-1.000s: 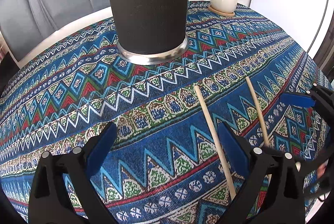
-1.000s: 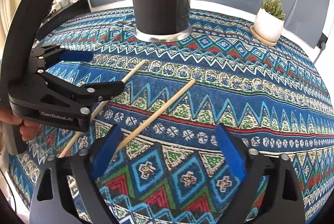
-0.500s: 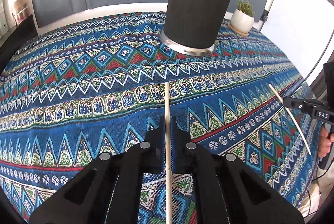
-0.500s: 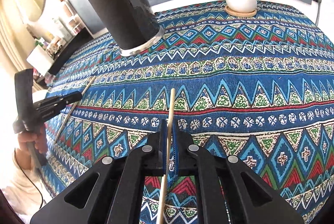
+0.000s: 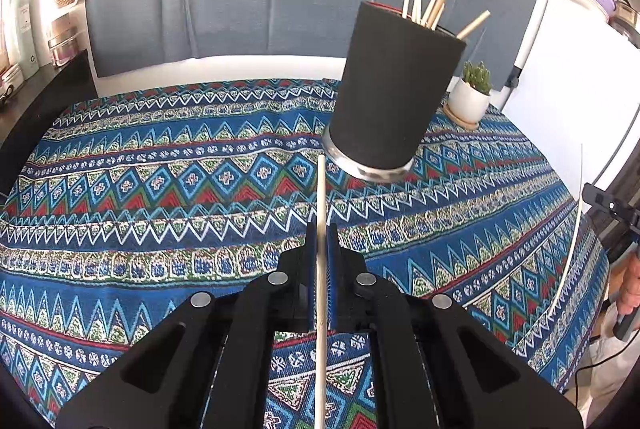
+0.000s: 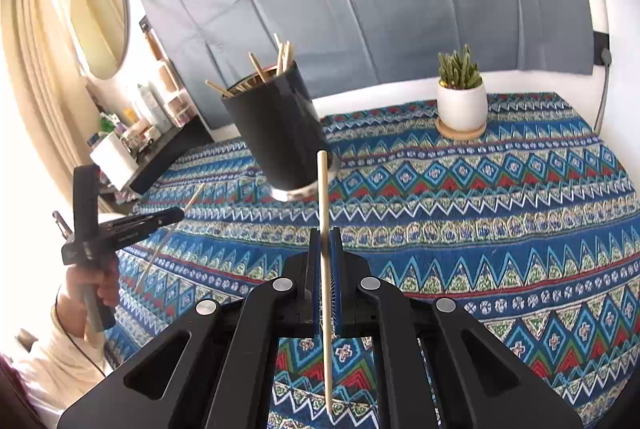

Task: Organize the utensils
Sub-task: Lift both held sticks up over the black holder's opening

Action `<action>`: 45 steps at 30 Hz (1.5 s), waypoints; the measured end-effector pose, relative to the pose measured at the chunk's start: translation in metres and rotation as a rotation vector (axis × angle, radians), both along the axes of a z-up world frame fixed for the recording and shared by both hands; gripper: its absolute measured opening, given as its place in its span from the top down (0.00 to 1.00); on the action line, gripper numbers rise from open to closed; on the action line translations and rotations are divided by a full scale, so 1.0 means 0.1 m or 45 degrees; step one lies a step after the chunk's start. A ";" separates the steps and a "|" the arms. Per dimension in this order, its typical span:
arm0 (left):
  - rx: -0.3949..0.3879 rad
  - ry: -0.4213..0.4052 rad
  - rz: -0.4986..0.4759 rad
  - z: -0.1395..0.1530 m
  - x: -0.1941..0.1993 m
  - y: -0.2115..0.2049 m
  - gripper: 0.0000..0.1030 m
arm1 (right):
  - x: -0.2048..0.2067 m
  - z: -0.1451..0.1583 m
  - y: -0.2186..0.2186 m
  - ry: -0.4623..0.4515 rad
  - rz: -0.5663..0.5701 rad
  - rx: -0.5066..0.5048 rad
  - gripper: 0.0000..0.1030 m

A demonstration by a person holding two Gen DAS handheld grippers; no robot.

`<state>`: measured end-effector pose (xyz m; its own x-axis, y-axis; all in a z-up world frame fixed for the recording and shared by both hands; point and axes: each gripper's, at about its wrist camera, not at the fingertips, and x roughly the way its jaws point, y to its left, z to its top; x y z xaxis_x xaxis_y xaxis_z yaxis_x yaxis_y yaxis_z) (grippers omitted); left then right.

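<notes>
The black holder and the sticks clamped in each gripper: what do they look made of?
Holder: matte black sleeve, maybe foam or rubber, over a shiny metal base rim. Chopstick in left gripper and chopstick in right gripper: pale, unvarnished wood or bamboo, judging by the dull tan surface.

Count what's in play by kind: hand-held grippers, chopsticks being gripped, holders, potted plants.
Hand-held grippers: 2 (left hand-held gripper, right hand-held gripper)
Gripped chopsticks: 2 (left chopstick, right chopstick)
Black holder: 1
Potted plant: 1
Total: 6
Sticks in the holder overlap, so they are not counted.
</notes>
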<state>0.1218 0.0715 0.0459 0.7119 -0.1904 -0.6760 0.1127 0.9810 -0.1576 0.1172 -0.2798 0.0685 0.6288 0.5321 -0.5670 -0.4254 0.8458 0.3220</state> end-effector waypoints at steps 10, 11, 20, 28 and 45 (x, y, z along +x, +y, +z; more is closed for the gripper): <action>0.055 -0.152 -0.008 0.67 0.11 0.05 0.95 | 0.04 0.72 0.25 -0.232 0.072 -0.002 0.99; 0.062 -0.168 -0.009 0.73 0.12 0.05 0.95 | 0.05 0.79 0.28 -0.250 0.072 -0.003 0.99; 0.036 -0.258 -0.039 1.04 0.20 0.08 0.95 | 0.12 1.13 0.48 -0.343 0.087 0.004 0.99; -0.014 -0.261 -0.048 1.04 0.27 0.12 0.95 | 0.53 0.35 0.60 -0.002 0.073 -0.225 0.65; -0.049 -0.256 -0.068 0.99 0.33 0.18 0.95 | 0.70 -0.97 0.96 0.322 0.092 -0.609 0.78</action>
